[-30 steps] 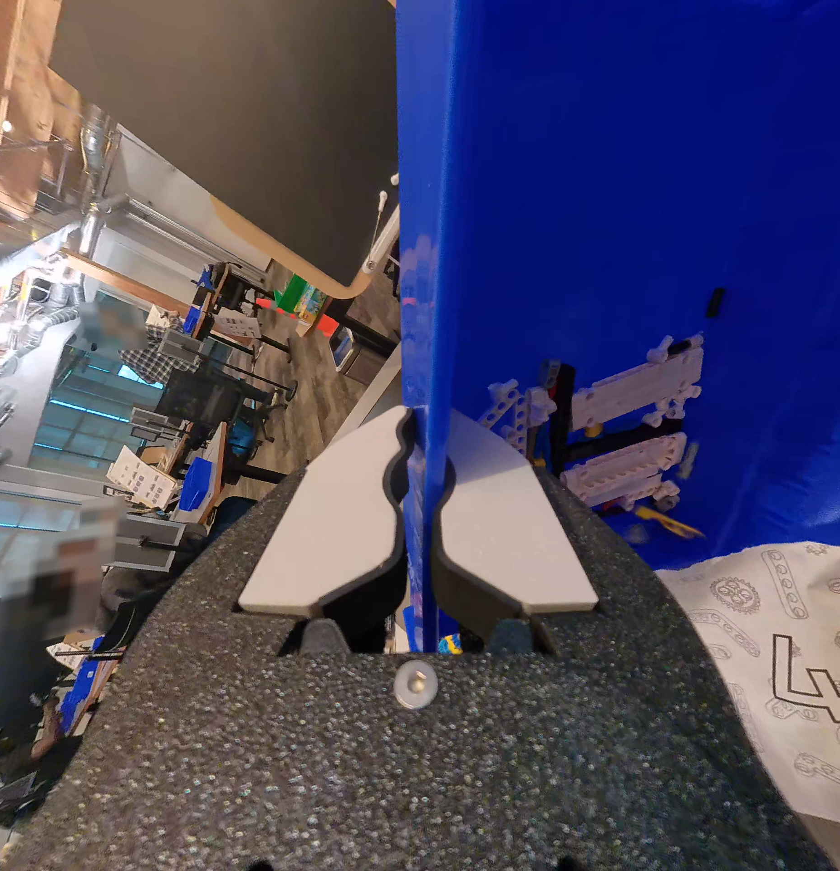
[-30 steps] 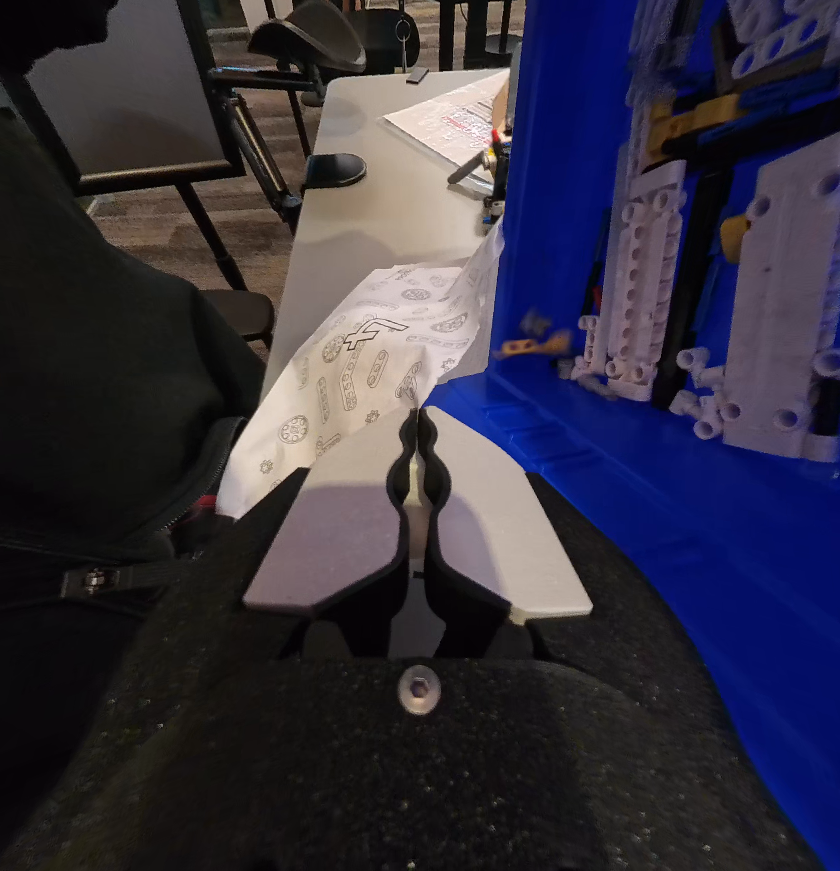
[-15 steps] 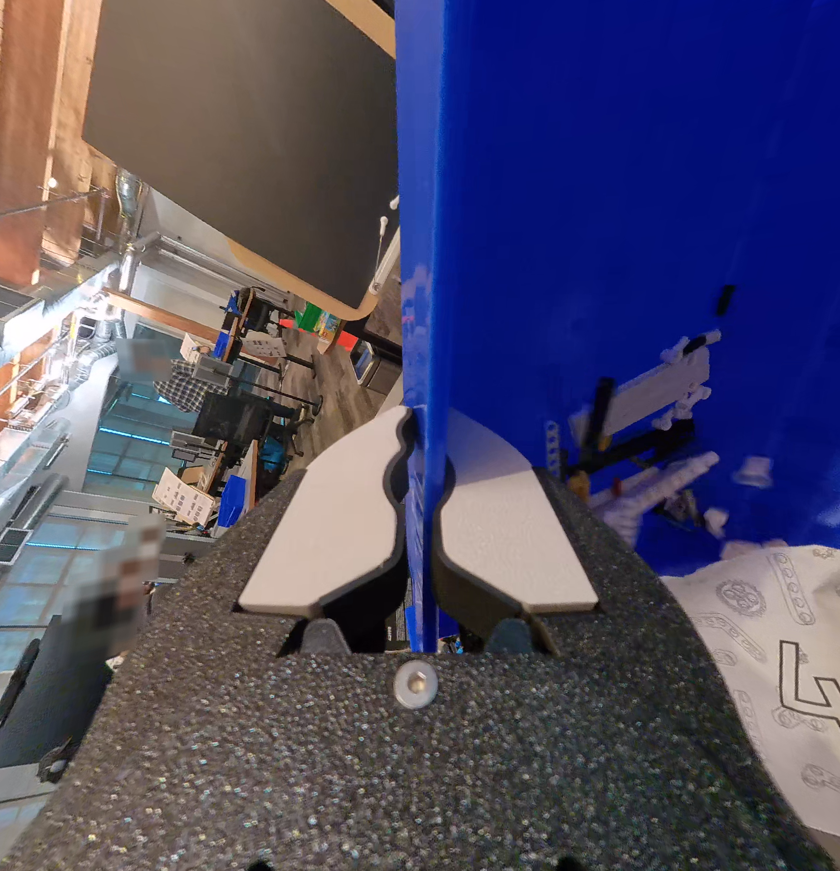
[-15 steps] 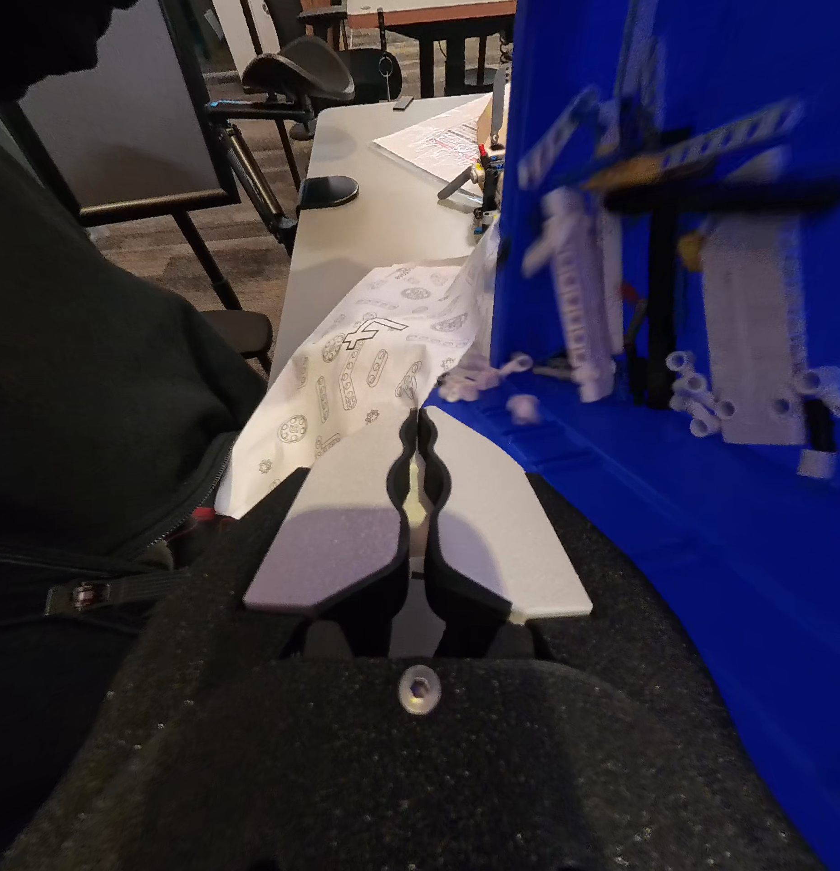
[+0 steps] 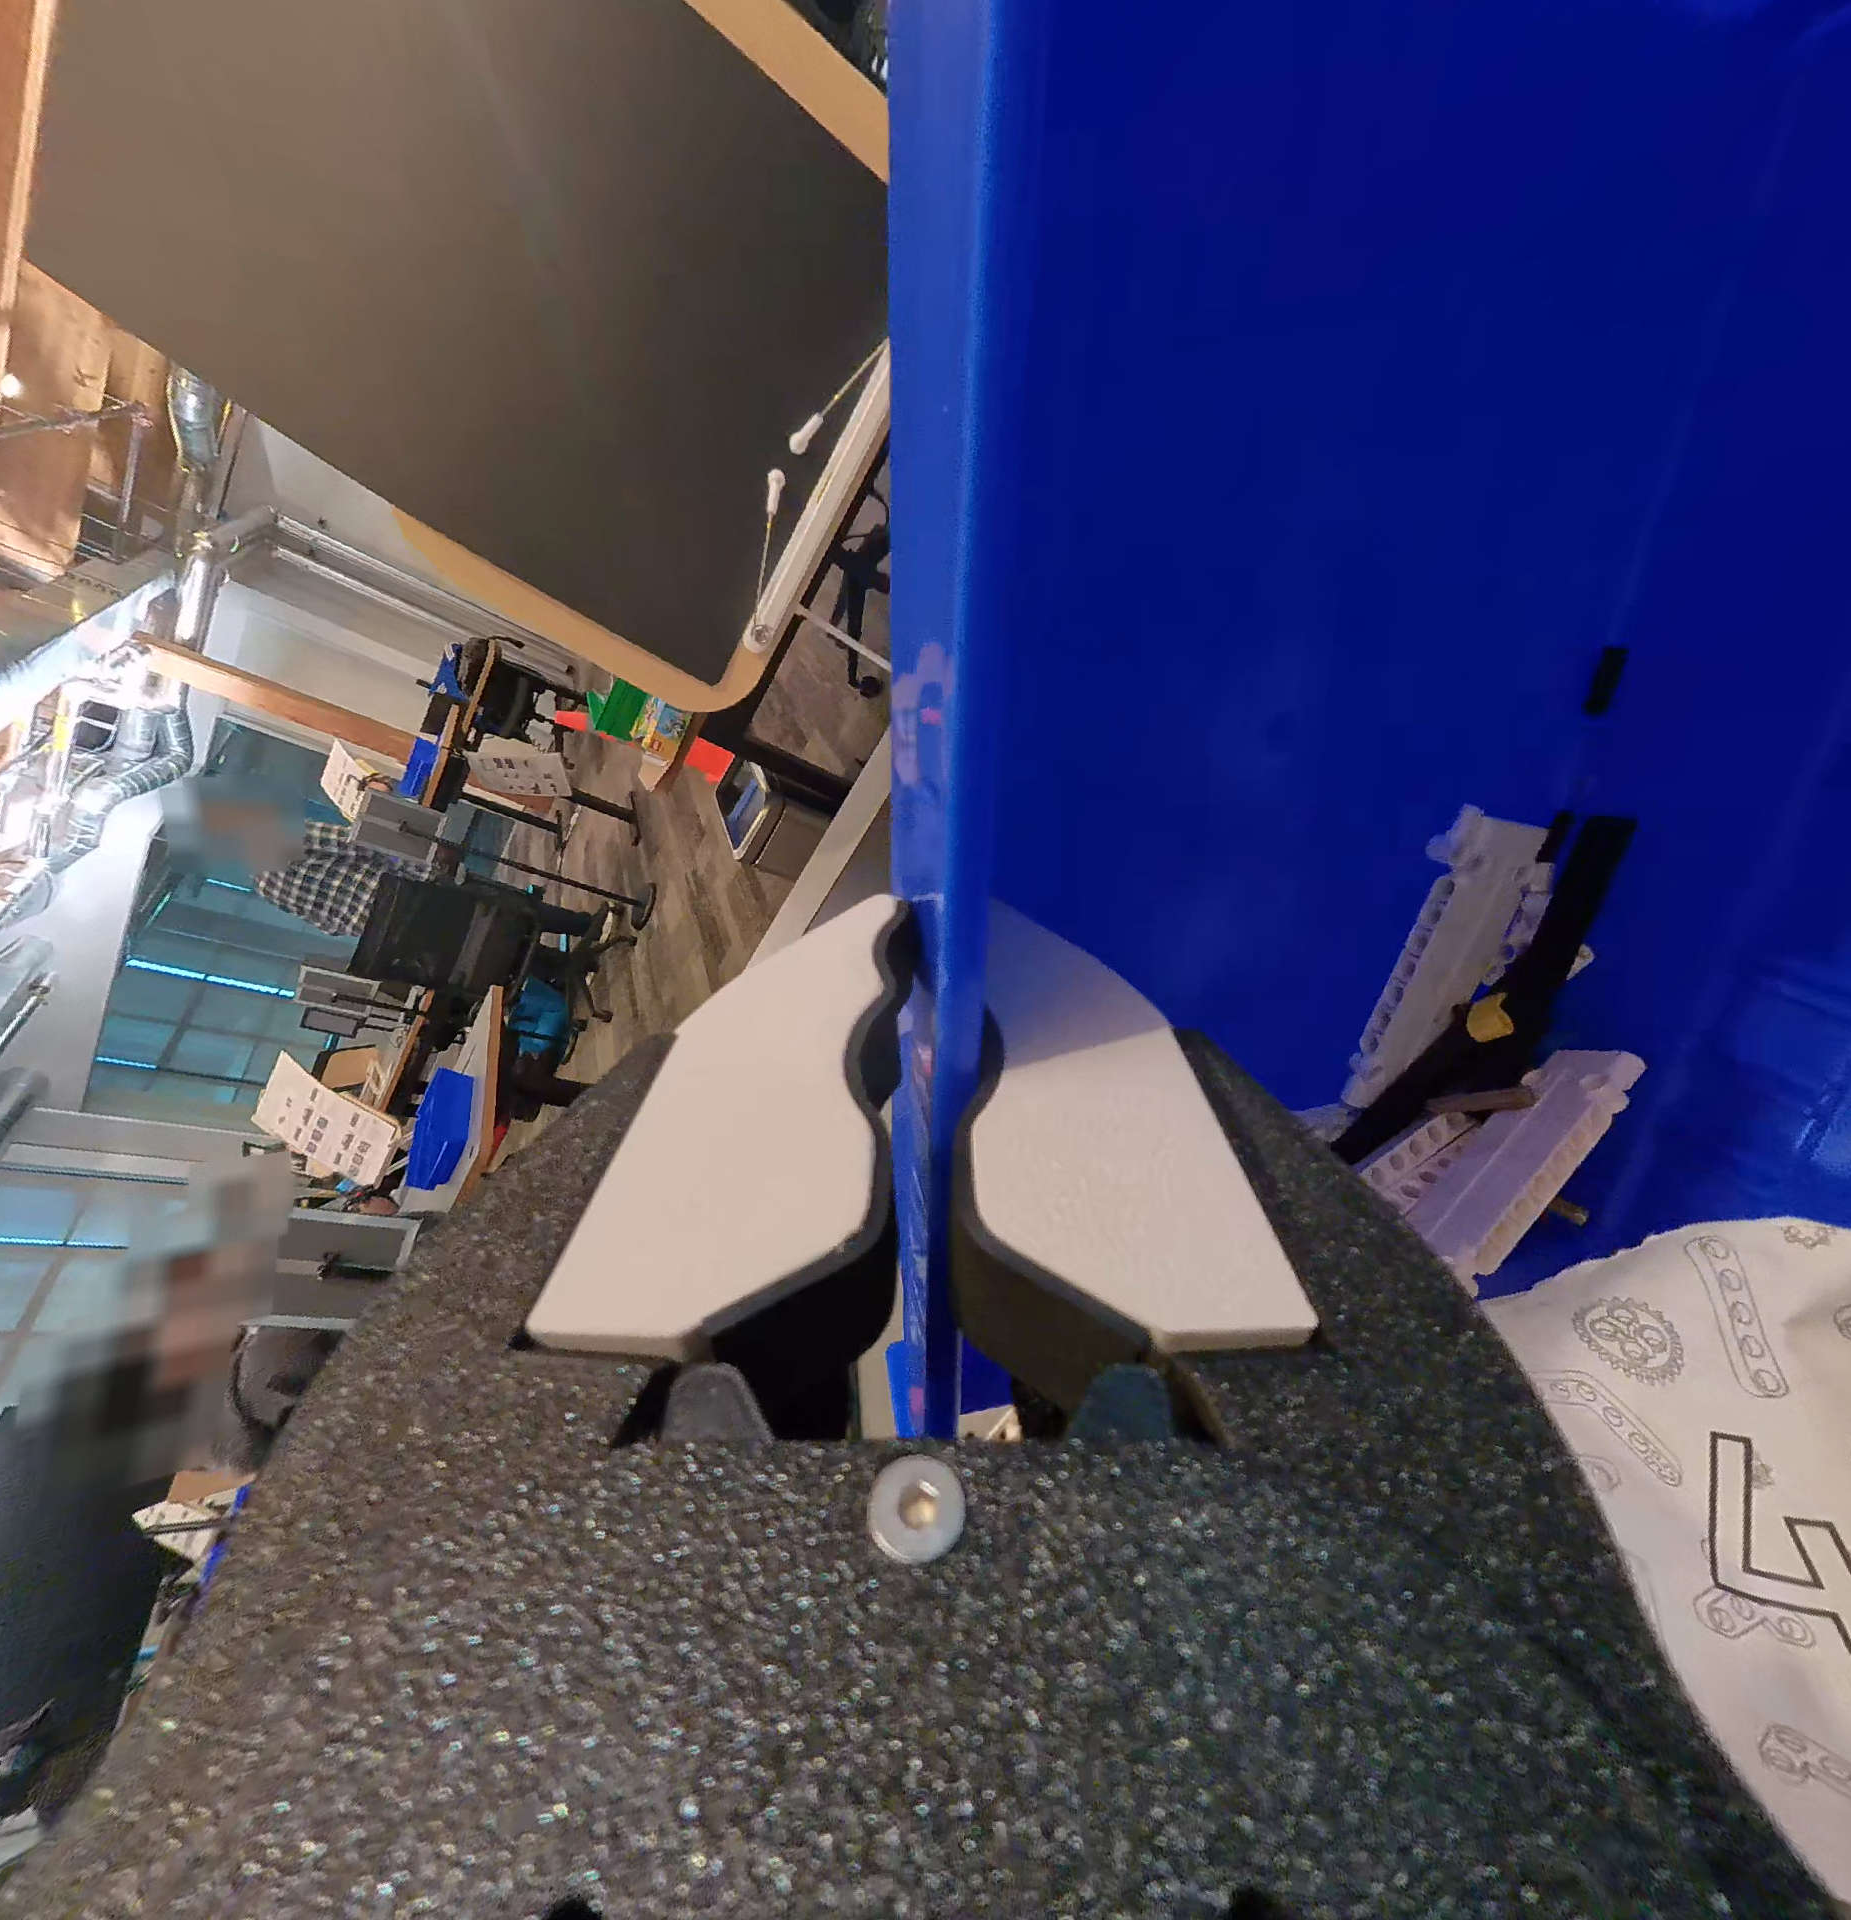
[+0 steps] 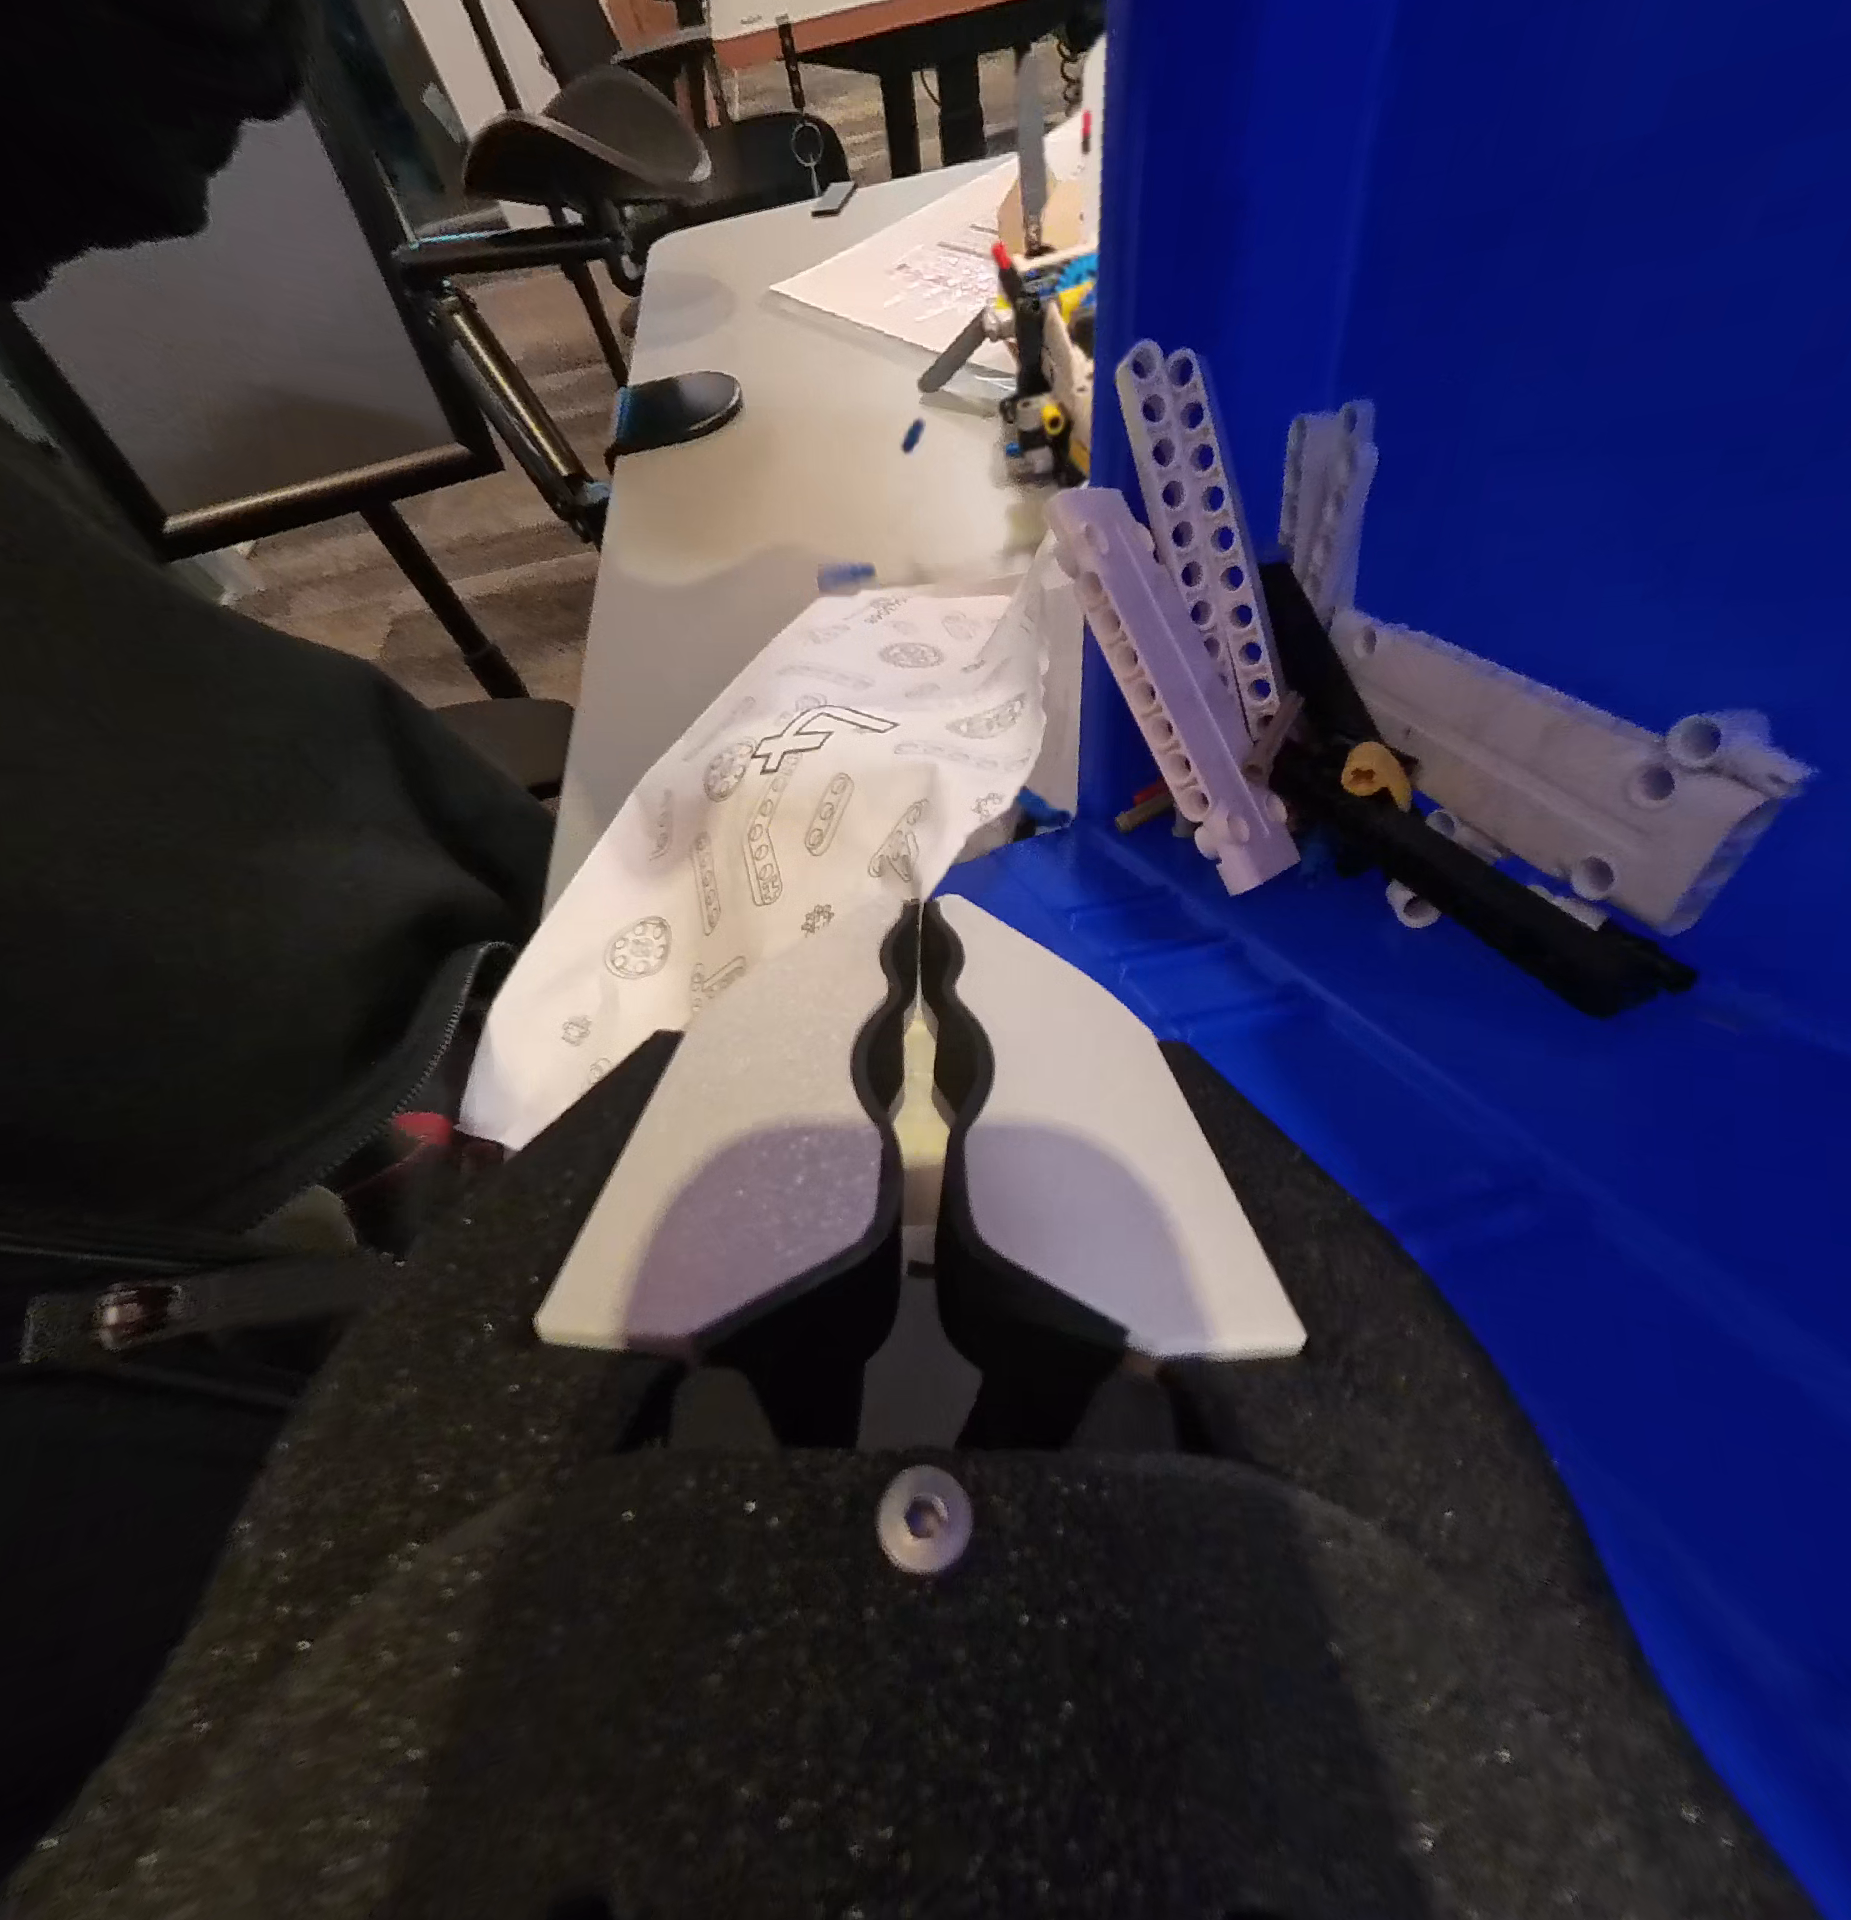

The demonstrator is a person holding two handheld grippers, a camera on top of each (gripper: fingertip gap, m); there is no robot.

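Gripping the thin wall of a blue bin, the left gripper is pressing one pad on each side of that wall at frame centre, with the bin tipped on edge and filling the right half of the left wrist view. White and black building pieces are lying heaped in the bin's lower corner at right, just above a white printed paper bag in the lower right. In the right wrist view the right gripper is pinching that bag's edge at centre, its jaws closed on the paper, beside the bin and pieces at right, over a grey table.
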